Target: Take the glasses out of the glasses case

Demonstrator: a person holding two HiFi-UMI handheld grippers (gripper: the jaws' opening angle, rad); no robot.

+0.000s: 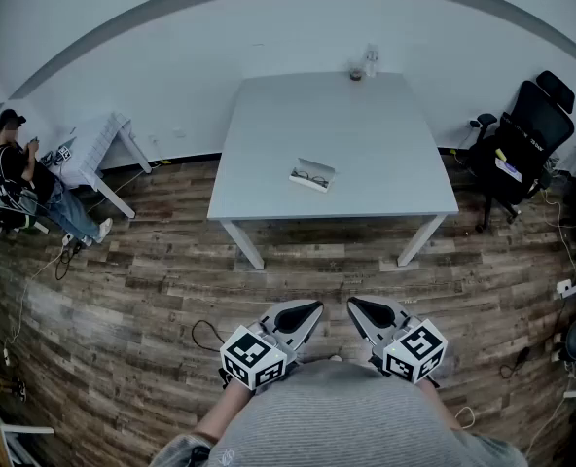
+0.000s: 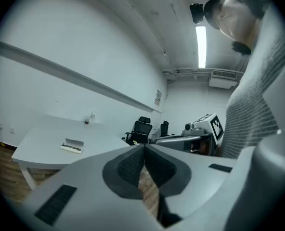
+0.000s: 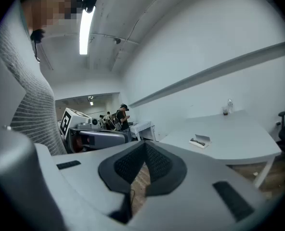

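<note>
Open on the table (image 1: 269, 144), slightly nearer than its middle: glasses case (image 1: 313, 176), lid raised, well apart from both grippers. Inside it, clear only in the head view: dark-framed glasses (image 1: 309, 176), lying flat, nothing else in there with them. From the left gripper view, just a pale box with an upright lid and a dark streak along its bottom. From the right gripper view, much the same but smaller. At the table's far edge, a clear bottle (image 1: 370, 61) and, just left of it, a small dark cup (image 1: 355, 74), contents of both too small to tell.

Held low and near, above the wooden floor (image 1: 152, 300): left gripper (image 1: 306, 313) and right gripper (image 1: 364, 309), side by side, tips toward the table. Jaw state plain in each gripper's own view. Left jaws closed, textured pads meeting at the tips, nothing between. Right jaws likewise closed and empty, only floor showing through the gap lower down.

Only in the head view: a black office chair (image 1: 526, 139) right of the table, a small white table (image 1: 98, 142) at far left with a seated person (image 1: 20, 173) beside it, and a cable (image 1: 202, 335) looped on the floor near the left gripper. Only in the gripper views: a ceiling light (image 3: 86, 25) overhead and, in the right gripper view, people standing (image 3: 122, 115) far off to the left.
</note>
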